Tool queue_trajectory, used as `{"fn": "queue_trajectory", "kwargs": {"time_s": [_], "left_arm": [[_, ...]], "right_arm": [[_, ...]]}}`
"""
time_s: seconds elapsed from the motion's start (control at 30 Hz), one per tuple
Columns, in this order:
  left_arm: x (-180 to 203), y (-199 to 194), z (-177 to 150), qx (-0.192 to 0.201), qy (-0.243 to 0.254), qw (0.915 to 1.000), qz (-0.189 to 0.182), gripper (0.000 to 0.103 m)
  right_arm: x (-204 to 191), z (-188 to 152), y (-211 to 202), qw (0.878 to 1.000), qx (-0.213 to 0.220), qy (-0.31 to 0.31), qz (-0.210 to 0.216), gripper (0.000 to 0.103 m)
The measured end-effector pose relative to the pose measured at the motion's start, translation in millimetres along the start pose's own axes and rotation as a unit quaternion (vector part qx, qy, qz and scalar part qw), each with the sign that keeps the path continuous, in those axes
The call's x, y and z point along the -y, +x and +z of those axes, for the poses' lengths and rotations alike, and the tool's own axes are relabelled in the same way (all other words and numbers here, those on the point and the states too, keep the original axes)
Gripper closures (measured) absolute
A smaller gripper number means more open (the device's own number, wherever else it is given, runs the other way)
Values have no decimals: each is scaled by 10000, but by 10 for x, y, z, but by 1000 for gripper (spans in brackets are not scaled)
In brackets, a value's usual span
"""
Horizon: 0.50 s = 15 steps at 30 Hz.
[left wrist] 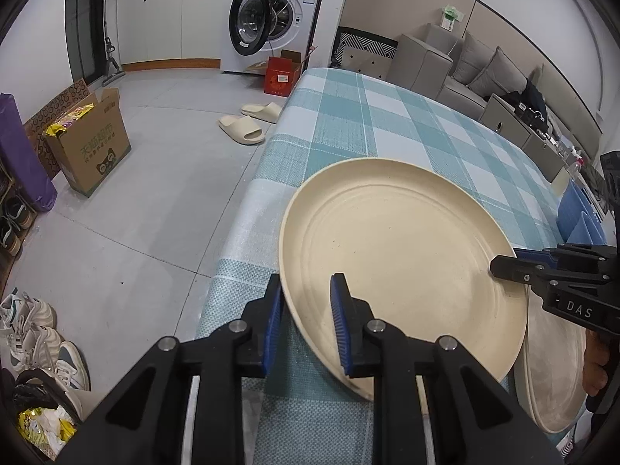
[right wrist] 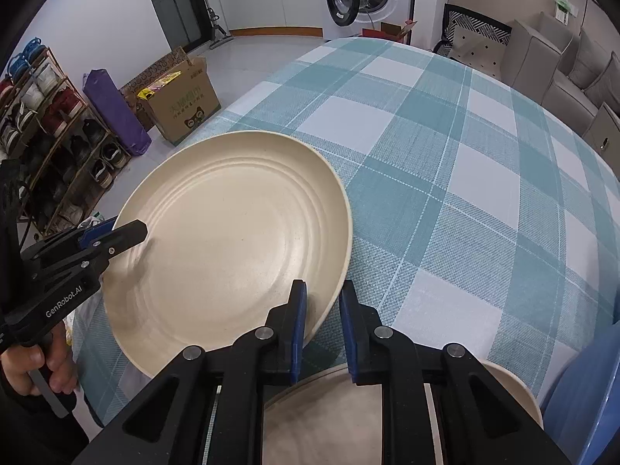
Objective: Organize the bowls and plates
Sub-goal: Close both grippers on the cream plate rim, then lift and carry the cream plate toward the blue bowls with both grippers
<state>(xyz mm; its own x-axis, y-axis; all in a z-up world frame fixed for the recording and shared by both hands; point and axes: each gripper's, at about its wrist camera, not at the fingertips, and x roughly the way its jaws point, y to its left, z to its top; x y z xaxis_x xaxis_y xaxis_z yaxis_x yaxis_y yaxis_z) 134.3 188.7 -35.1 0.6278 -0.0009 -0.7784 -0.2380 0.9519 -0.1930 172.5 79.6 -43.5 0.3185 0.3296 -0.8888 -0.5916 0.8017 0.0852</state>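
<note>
A large cream plate (left wrist: 399,255) (right wrist: 232,240) with ringed grooves sits near the front corner of the checked teal tablecloth (right wrist: 445,155). My left gripper (left wrist: 306,285) is shut on its near-left rim, one blue pad inside the plate and one outside. In the right wrist view the left gripper (right wrist: 130,232) is at the plate's left edge. My right gripper (right wrist: 323,286) is shut on the opposite rim, and it enters the left wrist view from the right (left wrist: 503,265). A second beige plate (left wrist: 554,368) (right wrist: 329,407) lies partly under the cream one, beneath the right gripper.
The table edge runs close along the plate's left side, with floor below. Blue objects (left wrist: 577,217) (right wrist: 581,407) stand at the table's right side. On the floor are a cardboard box (left wrist: 89,147), slippers (left wrist: 248,122) and shoes. A sofa (left wrist: 484,66) is behind the table.
</note>
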Motion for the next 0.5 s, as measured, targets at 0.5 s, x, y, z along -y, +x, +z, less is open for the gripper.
{"fn": "queue_trajectory", "kwargs": {"time_s": [0.5], "left_arm": [[189, -256, 67, 294, 235, 9992, -147, 81]], "right_arm": [[106, -43, -272, 9996, 234, 120, -31, 85]]}}
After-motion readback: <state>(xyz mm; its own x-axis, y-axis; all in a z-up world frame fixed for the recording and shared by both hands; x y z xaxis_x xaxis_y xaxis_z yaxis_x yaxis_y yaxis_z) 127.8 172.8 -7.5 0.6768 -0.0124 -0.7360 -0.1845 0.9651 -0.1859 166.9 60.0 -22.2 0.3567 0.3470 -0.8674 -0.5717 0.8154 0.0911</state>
